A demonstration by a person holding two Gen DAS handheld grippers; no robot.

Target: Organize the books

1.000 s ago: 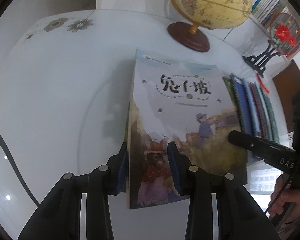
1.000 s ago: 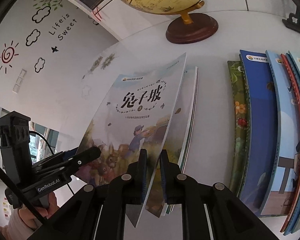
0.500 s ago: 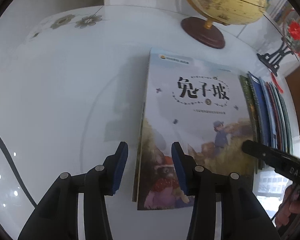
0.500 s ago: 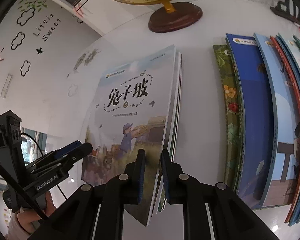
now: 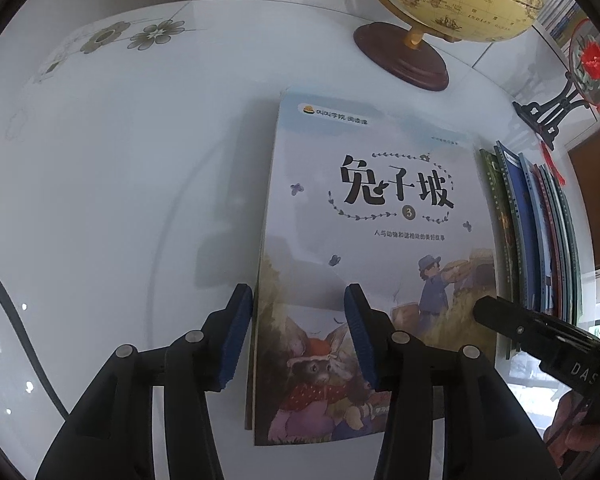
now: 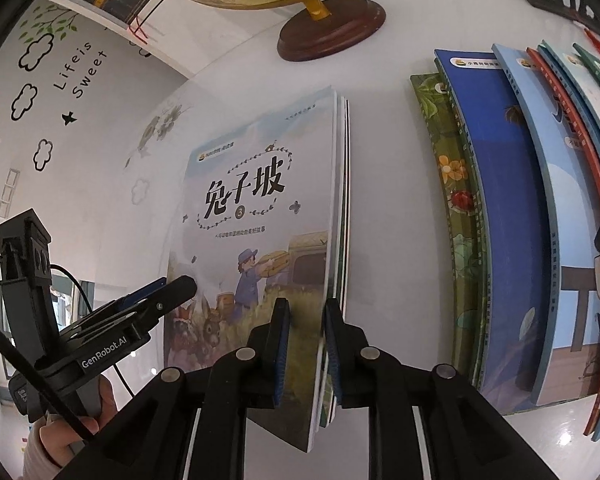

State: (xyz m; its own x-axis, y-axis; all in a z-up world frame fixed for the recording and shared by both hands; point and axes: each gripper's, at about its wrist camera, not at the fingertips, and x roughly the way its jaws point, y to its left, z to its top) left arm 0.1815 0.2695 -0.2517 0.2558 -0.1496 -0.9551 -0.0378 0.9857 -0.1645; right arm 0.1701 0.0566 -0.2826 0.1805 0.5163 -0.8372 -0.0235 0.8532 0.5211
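A small stack of thin books, topped by a pale picture book [image 5: 364, 264] with rabbits on its cover [image 6: 256, 216], lies flat on the white table [image 5: 120, 200]. My left gripper [image 5: 298, 300] stands open astride the stack's spine edge, one pad beside the spine and the other above the cover. My right gripper [image 6: 306, 308] has the stack's opposite long edge between its jaws, which are opening; a gap shows at the left pad. A right finger [image 5: 488, 312] reaches in over the cover. To the right, a row of several books [image 6: 512, 220] lies overlapped.
A globe on a dark wooden base [image 5: 400, 60] stands behind the books. A red fan ornament on a black stand [image 5: 552, 108] sits at the back right. A person's hand [image 6: 60, 432] holds the left gripper's handle.
The stack, held tilted off the table a second ago, has come down flat. The left jaws have spread off it, and the right jaws have widened a little.
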